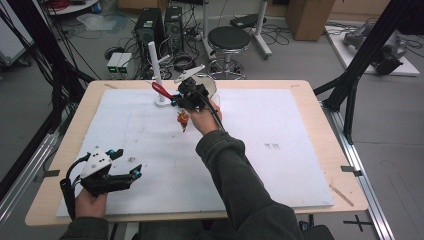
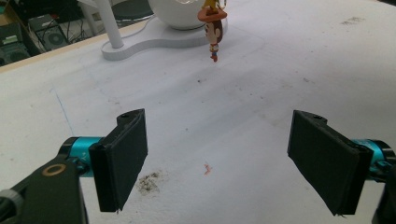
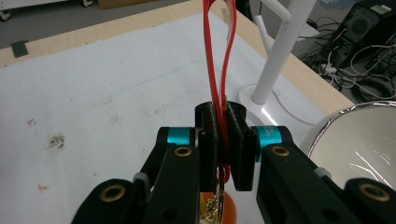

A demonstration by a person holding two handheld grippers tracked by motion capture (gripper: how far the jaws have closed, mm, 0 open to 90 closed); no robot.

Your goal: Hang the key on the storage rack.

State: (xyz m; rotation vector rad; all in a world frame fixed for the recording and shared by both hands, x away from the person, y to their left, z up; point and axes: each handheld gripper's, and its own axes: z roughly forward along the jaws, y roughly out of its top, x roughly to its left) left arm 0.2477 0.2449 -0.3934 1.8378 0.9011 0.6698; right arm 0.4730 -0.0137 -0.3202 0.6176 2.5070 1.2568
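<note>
My right gripper [image 1: 176,100] [image 3: 225,135] is shut on the red strap loop [image 1: 161,90] [image 3: 219,56] of a keychain, held above the white mat at the back middle of the table. The loop points toward a white peg stand [image 1: 155,65] [image 3: 280,51]. A small hat-wearing figurine [image 1: 183,119] [image 2: 214,28] dangles below the jaws, off the mat. My left gripper [image 1: 127,163] [image 2: 219,163] rests near the front left corner, jaws wide apart with nothing between them.
A shiny round bowl [image 1: 206,85] [image 3: 355,144] sits beside the stand on its white base [image 2: 154,39]. The white mat [image 1: 280,125] covers most of the wooden table [image 1: 320,105]. A black stool [image 1: 229,39] and computer cases stand on the floor behind.
</note>
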